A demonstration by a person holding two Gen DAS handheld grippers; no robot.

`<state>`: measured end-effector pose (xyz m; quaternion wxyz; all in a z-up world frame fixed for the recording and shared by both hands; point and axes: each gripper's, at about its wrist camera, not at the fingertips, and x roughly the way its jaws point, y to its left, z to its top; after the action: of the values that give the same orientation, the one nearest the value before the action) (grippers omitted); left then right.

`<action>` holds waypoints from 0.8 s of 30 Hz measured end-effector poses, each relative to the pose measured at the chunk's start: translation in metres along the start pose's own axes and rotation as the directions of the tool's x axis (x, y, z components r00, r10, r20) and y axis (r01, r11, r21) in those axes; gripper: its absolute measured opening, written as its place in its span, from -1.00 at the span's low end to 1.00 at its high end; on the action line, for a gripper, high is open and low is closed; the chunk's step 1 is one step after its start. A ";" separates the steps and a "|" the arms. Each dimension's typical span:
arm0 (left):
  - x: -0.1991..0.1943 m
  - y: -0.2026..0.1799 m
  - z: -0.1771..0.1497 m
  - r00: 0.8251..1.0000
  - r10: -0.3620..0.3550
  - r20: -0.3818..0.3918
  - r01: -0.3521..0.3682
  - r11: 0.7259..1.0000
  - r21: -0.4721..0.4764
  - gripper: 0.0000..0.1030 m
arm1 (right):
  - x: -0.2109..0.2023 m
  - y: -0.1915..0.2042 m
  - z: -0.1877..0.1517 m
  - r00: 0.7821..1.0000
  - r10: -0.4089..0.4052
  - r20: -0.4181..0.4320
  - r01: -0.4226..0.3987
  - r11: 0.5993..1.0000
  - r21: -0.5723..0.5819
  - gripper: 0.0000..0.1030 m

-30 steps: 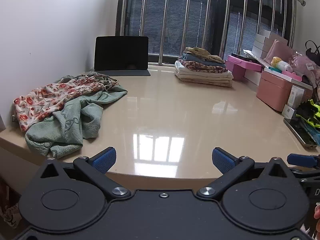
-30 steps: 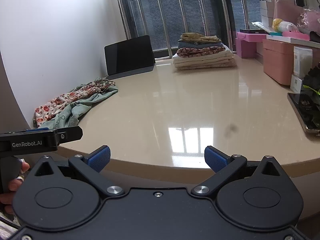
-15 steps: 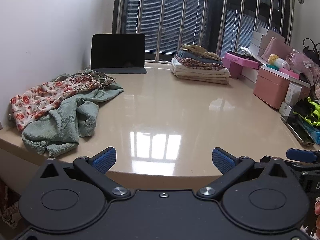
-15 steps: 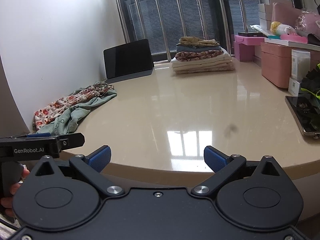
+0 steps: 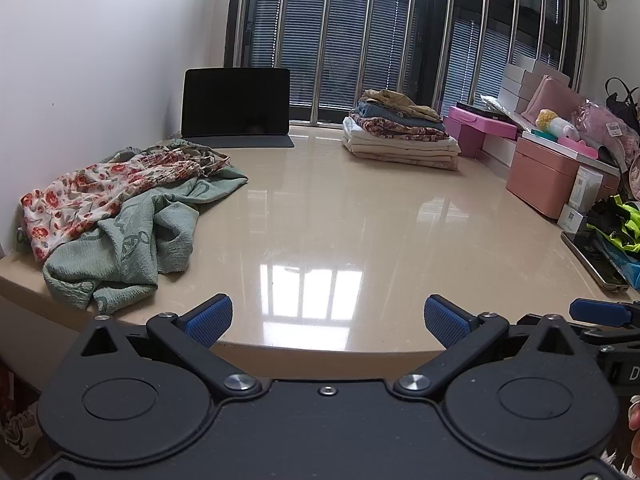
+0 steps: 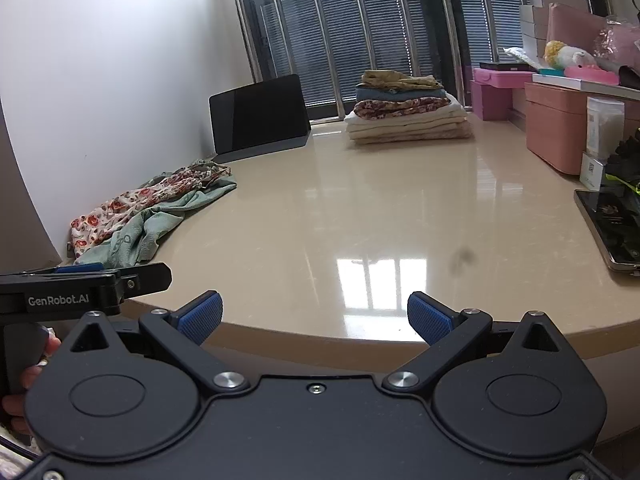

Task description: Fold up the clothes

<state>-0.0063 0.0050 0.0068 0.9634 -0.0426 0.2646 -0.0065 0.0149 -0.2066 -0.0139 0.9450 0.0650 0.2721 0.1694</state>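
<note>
Left wrist view, jaws: the left gripper has its blue pads spread wide with nothing between them, held at the near rim of the table.
Left wrist view, clothes: the green garment lies crumpled at the table's left edge with the floral garment draped over its far side; the two touch and overlap. A folded stack sits at the far side by the window.
Left wrist view, risk: pinching the heap blind could lift both garments at once, because the floral one is tangled into the green. The green hem lies right at the rim, so a sideways tug might drag the heap off the table.
Left wrist view, look: the green cloth is thick, textured knit with a looping pattern, deeply creased; the floral one is thin, with red blooms on cream and a gathered section.
Right wrist view, jaws: the right gripper is likewise parted wide and empty, short of the table.
Right wrist view, clothes: the heap sits well to the left, just beyond the left gripper's body.
Right wrist view, risk: a phone lies at the right edge and a tablet stands just behind the heap; spreading a garment out could sweep against either.
Right wrist view, hedge: the heap is small and stretched here, so whether it holds only two garments is hard to say.
</note>
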 end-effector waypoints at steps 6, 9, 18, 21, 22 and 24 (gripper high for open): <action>0.000 0.001 -0.001 1.000 0.000 -0.002 0.000 1.000 -0.001 1.00 | 0.001 0.002 -0.001 1.000 0.000 -0.004 0.000 1.000 -0.001 0.95; 0.000 0.001 -0.002 1.000 0.000 -0.004 0.000 1.000 -0.001 1.00 | 0.001 0.003 -0.001 1.000 0.000 -0.006 0.000 1.000 -0.001 0.95; 0.001 0.003 -0.002 1.000 -0.006 -0.005 0.006 1.000 -0.004 1.00 | 0.002 0.004 -0.001 1.000 0.000 -0.010 0.000 1.000 -0.004 0.95; 0.001 0.004 -0.003 1.000 -0.007 -0.005 0.007 1.000 -0.005 1.00 | 0.001 0.005 -0.002 1.000 0.000 -0.011 0.000 1.000 -0.003 0.95; 0.001 0.004 -0.003 1.000 -0.007 -0.006 0.007 1.000 -0.006 1.00 | 0.001 0.005 -0.002 1.000 0.001 -0.012 -0.001 1.000 -0.003 0.95; 0.001 0.004 -0.003 1.000 -0.006 -0.006 0.006 1.000 -0.007 1.00 | 0.001 0.005 -0.003 1.000 0.001 -0.012 -0.001 1.000 -0.003 0.95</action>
<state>-0.0070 0.0091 0.0035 0.9624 -0.0466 0.2675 -0.0087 0.0127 -0.2012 -0.0154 0.9434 0.0626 0.2774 0.1707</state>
